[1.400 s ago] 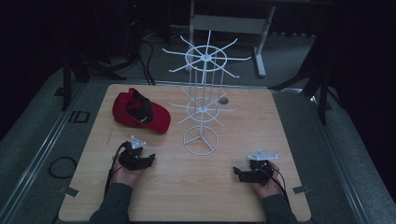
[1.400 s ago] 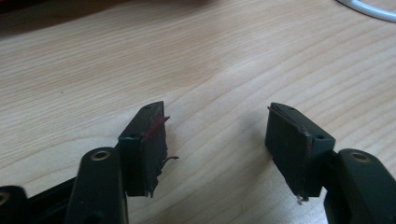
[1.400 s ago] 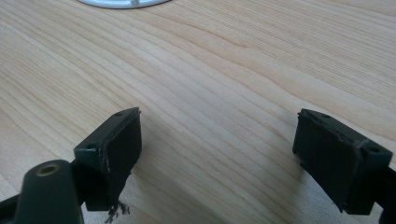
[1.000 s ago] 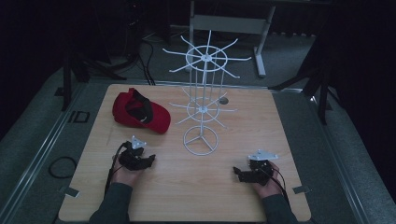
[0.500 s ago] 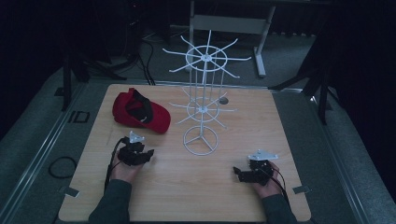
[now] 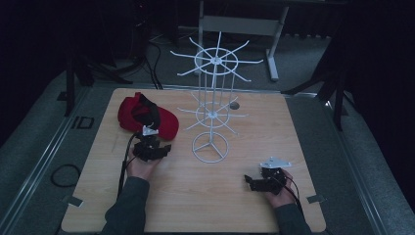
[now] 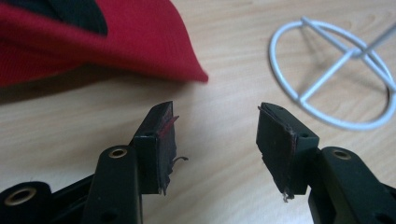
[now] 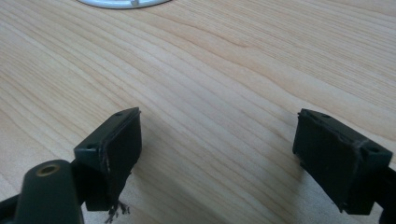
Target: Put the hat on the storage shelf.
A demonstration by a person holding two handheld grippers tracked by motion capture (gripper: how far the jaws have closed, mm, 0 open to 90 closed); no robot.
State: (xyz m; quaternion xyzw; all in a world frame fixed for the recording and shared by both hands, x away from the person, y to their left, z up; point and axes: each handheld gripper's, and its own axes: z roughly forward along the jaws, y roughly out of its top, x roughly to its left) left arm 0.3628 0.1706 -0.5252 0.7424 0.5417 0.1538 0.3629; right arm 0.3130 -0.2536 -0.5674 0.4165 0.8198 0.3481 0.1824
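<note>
Left gripper [image 6: 155,150]: jaws apart with nothing between them, held low over the table [image 6: 303,127] just in front of the cap's brim.
Right gripper [image 6: 255,182]: jaws spread wide and empty, low over bare wood near the front right of the table, pointing toward the person's left.
Cap [image 6: 147,116]: red with a black lining, lying on the table's left half, just beyond the left gripper.
Rack [image 6: 211,93]: white wire stand with 2 tiers of spokes, upright at the table's middle on a ring base, between the 2 grippers and farther back.
Left gripper view: the brim's edge [image 7: 140,44] sits close ahead of the left gripper [image 7: 215,133], and the rack's ring base [image 7: 334,77] lies to the right, apart from the jaws.
Right gripper view: the right gripper [image 8: 219,149] faces plain wood grain, with a sliver of the ring base [image 8: 121,3] at the top edge.
Hands: the left hand [image 6: 142,167] holds its gripper from below, sleeve entering from the bottom; the right hand [image 6: 280,188] does likewise.
Small dark object [image 6: 234,105]: on the table behind the rack, too small to tell what it is.
</note>
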